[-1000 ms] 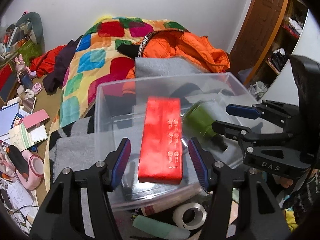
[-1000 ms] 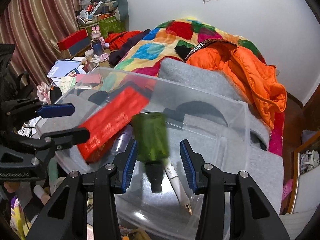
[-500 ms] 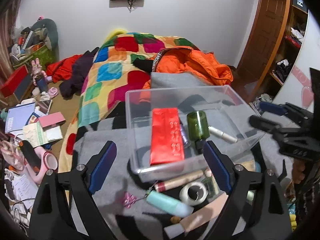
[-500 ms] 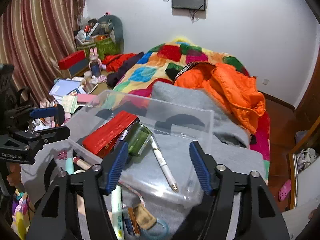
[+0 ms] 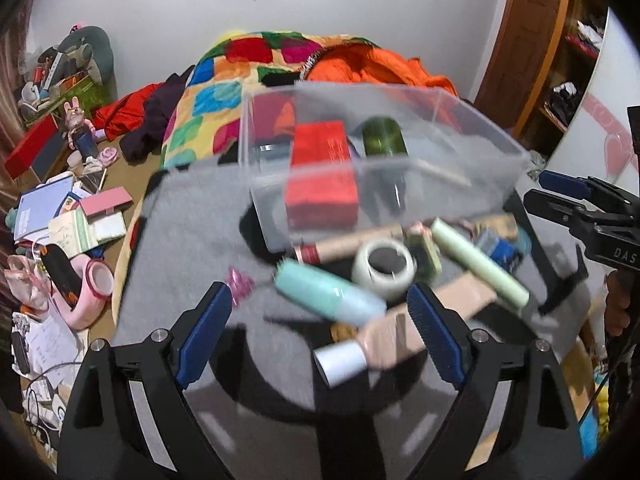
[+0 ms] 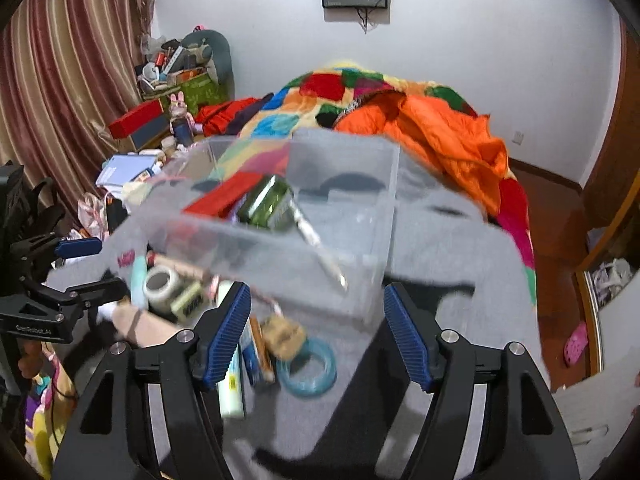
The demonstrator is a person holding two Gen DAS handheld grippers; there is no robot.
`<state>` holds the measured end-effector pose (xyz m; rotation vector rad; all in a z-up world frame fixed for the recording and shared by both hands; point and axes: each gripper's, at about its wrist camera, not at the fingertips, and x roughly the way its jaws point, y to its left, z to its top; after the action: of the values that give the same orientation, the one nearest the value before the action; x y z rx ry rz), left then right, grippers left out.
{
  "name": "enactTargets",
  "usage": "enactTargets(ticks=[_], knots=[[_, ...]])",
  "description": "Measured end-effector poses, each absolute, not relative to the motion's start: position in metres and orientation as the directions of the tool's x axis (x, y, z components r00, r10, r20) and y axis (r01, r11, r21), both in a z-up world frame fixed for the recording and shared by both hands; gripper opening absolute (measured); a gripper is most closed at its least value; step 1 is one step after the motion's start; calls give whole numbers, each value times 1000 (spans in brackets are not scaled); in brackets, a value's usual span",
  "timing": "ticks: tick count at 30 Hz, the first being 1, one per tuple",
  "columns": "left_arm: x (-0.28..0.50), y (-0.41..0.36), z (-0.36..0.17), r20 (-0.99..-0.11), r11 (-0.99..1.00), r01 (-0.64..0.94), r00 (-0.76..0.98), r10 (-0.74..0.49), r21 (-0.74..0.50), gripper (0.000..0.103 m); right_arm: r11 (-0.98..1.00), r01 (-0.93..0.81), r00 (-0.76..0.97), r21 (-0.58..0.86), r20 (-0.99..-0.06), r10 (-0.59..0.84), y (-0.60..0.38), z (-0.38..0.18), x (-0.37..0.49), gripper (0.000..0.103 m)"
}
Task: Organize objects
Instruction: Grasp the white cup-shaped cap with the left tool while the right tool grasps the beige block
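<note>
Left hand-held gripper: jaws spread wide, nothing between the pads, hovering above the grey blanket on the bed. Bare blanket lies to the left of the clutter, up to the bed's left edge, where books and a pink tape dispenser sit on the floor below.

Ahead of the left pads: teal tube, white tape roll, pale green tube, a beige tube with a white cap nearest the jaws. These crowd together, some touching, just in front of the near wall of the clear plastic bin.

Bin contents: red box left, dark green bottle beside it, a pen to the right. The bin's right half is open floor.

Right hand-held gripper: jaws wide apart, empty, near the bin's right front corner. A blue ring lies just below its left pad; clear blanket extends rightward to the bed edge.
</note>
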<state>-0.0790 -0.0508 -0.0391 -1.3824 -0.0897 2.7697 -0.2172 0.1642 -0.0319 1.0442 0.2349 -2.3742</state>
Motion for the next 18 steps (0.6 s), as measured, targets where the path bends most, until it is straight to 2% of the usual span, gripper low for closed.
enactTargets(ticks=[5,7,10,11,12,16,17,18], knots=[[-66,-48,-54,-804,-997,-6,-590,70,-82,90,-853,513,-526,100,-748,-404,176,-51,-211,65],[-62,-48,-59,-806,-994,-7,-584,93,-110,89,-857,502,-520,115,-752,-405,177,-55,-213,60],[-59,-47,-65,-811,-991,-8,-574,115,-134,76,-850,510,-499,131,-760,-416,175,-60,-216,49],[-58,-46,-67,-810,-990,-7,-575,117,-137,75,-847,514,-491,134,-764,-419,173,-62,-217,46],[-56,-46,-66,-802,-990,-3,-586,117,-142,73,-844,518,-486,136,-766,-422,171,-63,-219,45],[-52,-43,-65,-785,-986,-12,-603,140,-167,57,-834,532,-468,147,-770,-434,161,-66,-222,45],[-51,-42,-64,-782,-986,-19,-607,144,-167,50,-831,534,-462,152,-771,-438,159,-67,-224,41],[-50,-41,-64,-779,-986,-21,-610,143,-164,48,-828,537,-455,158,-772,-443,157,-68,-225,33]])
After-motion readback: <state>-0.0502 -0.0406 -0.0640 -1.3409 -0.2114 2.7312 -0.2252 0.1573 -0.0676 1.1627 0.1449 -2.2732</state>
